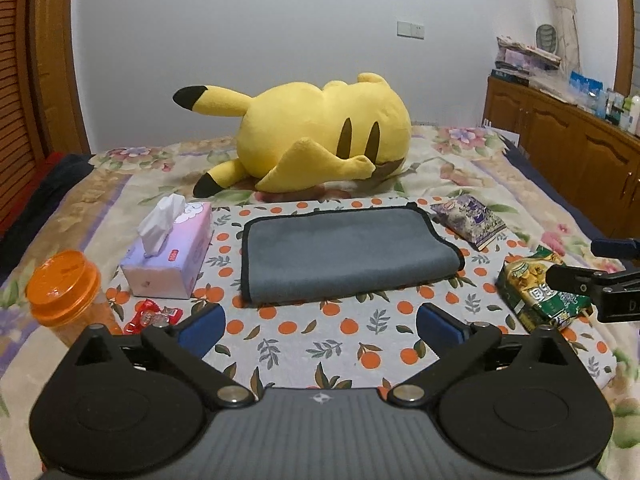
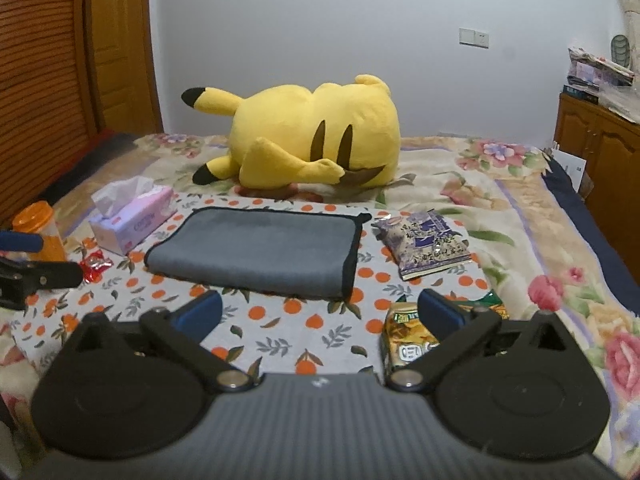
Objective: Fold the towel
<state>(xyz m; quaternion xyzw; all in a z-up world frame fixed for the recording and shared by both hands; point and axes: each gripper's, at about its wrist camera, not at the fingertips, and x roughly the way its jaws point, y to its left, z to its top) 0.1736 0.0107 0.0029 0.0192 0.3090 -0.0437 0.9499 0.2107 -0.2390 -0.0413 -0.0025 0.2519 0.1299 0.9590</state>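
Observation:
A grey towel [image 1: 348,254] with black trim lies folded over on an orange-patterned cloth [image 1: 320,340] on the bed. It also shows in the right wrist view [image 2: 256,252], with the folded edge toward me. My left gripper [image 1: 320,324] is open and empty, held above the cloth just in front of the towel. My right gripper [image 2: 320,312] is open and empty, in front of the towel's right half. Each gripper shows at the edge of the other's view: the right one [image 1: 600,276], the left one [image 2: 28,264].
A yellow plush toy [image 1: 320,136] lies behind the towel. A tissue box [image 1: 172,252], an orange-lidded jar [image 1: 66,288] and red wrapped candy [image 1: 154,314] sit left. A purple snack bag [image 1: 472,220] and green snack bag [image 1: 540,292] lie right. A wooden cabinet [image 1: 568,136] stands far right.

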